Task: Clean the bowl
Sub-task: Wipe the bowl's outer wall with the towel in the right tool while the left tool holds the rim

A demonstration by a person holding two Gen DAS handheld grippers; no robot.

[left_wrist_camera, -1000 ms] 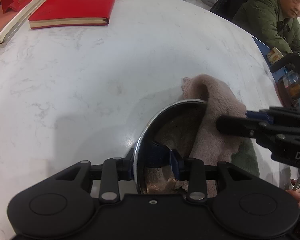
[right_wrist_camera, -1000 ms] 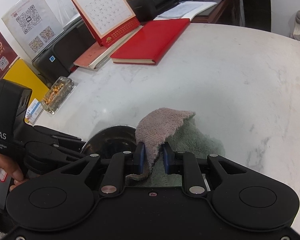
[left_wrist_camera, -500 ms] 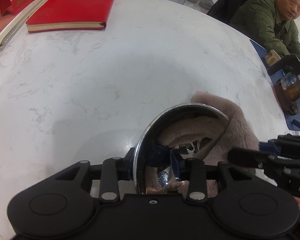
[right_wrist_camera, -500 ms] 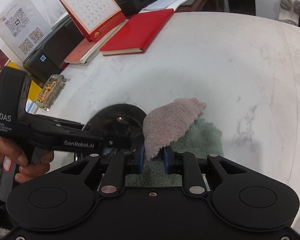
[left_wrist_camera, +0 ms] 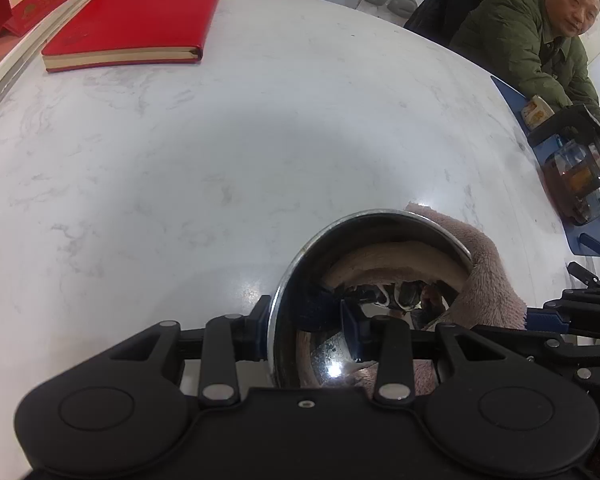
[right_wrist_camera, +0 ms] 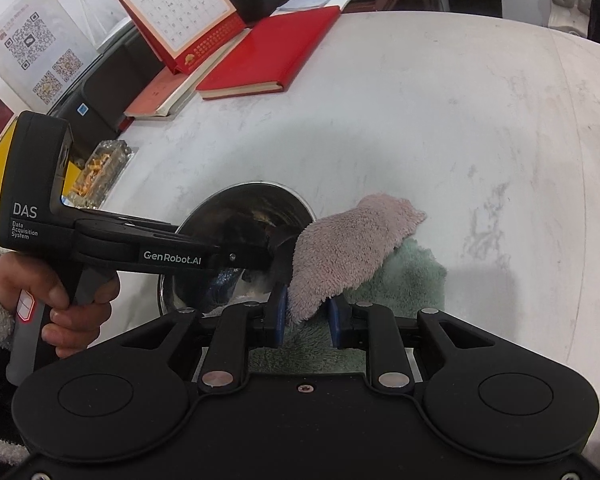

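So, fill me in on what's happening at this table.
A person is cleaning a steel bowl with two handheld grippers on a white marble table. The left gripper clamps the bowl's rim, one finger inside and one outside, holding it tipped. The right gripper pinches a pink cloth, which lies just outside the bowl's edge, over a green cloth. A seated person in a green jacket looks on.

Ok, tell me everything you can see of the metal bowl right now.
The metal bowl is shiny steel with a thin rolled rim and a mirror-like inside. It is tipped up on the marble table. The left gripper clamps its rim, one finger inside, one outside. The pink cloth lies against its outer side.
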